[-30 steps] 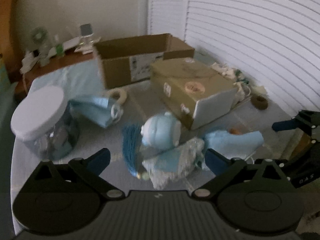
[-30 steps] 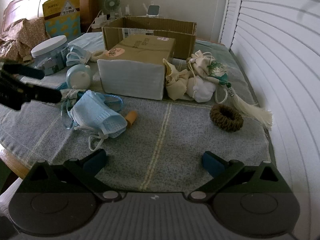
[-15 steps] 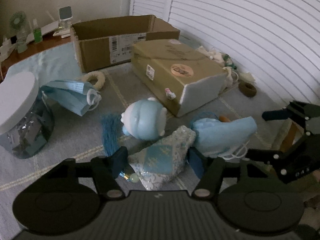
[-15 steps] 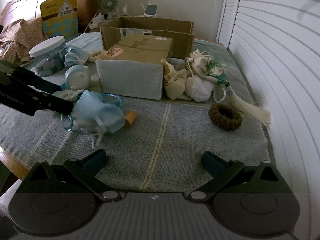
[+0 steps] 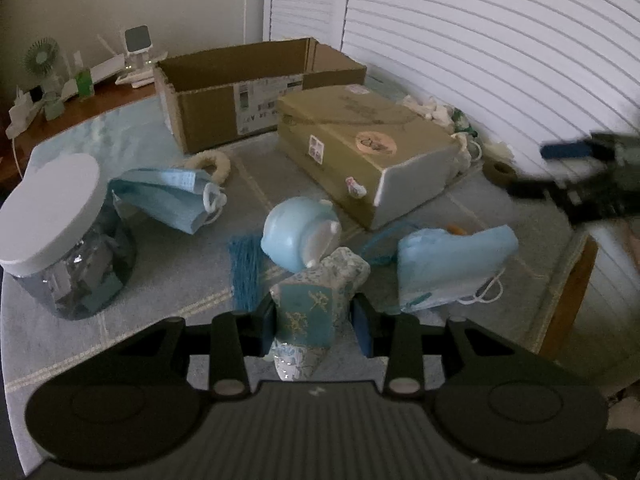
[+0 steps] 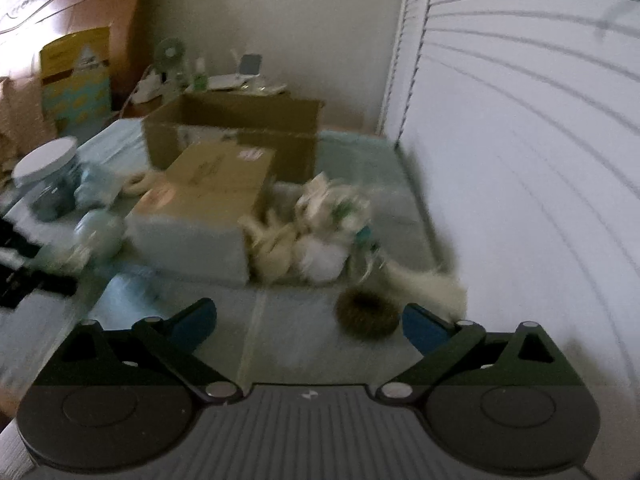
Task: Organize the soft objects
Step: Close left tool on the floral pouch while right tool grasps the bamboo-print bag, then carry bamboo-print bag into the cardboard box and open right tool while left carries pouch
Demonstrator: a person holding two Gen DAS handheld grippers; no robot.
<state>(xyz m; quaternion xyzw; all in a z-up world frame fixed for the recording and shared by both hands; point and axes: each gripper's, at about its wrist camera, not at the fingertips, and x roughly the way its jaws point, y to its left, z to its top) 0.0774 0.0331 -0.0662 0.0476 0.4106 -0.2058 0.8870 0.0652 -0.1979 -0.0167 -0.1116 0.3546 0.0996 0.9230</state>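
Observation:
My left gripper has its jaws closing around a blue and white patterned pouch, and both pads press its sides. Just beyond the pouch lie a pale blue round plush and a blue tassel. A crumpled blue face mask rests to its right. My right gripper is open with nothing between its fingers, over the mat near a brown scrunchie. It also shows blurred at the right edge of the left wrist view, as the right gripper.
An open cardboard box stands at the back, a closed box in front of it. A jar with a white lid, folded masks and a cream ring lie left. Cream pouches and a white tassel sit by the shutters.
My left jaws have gone from wide open to gripping the patterned pouch. The right gripper has risen and moved in toward the scrunchie, and its view is now blurred.

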